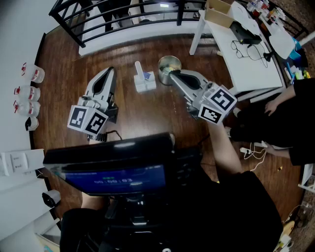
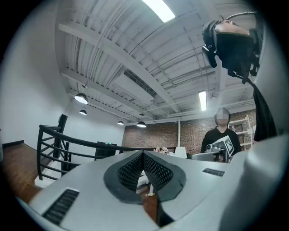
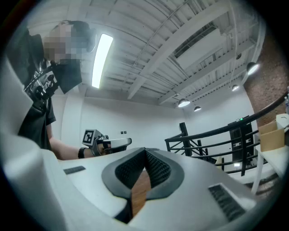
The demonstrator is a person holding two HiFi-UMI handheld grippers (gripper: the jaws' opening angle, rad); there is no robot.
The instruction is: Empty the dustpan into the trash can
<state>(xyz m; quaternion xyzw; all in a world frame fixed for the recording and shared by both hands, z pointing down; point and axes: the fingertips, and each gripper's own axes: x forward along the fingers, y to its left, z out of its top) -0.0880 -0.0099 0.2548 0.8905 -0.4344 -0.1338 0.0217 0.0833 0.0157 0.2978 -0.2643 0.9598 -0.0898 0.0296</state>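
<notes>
A white dustpan (image 1: 144,79) with an upright handle stands on the wooden floor between the two grippers. Just right of it is a round metal trash can (image 1: 169,64). My left gripper (image 1: 109,72) hangs left of the dustpan, apart from it, jaws shut and empty. My right gripper (image 1: 170,76) points at the near rim of the trash can, also shut with nothing in it. In the left gripper view the ribbed pads (image 2: 153,169) meet tip to tip; in the right gripper view the pads (image 3: 156,168) do the same. Neither gripper view shows the dustpan or the can.
A white table (image 1: 246,64) with glasses and boxes stands at the right, a person in black (image 1: 290,113) beside it. A black railing (image 1: 123,15) runs along the far side. Bottles (image 1: 30,74) line the left wall. Cables (image 1: 252,150) lie on the floor at the right.
</notes>
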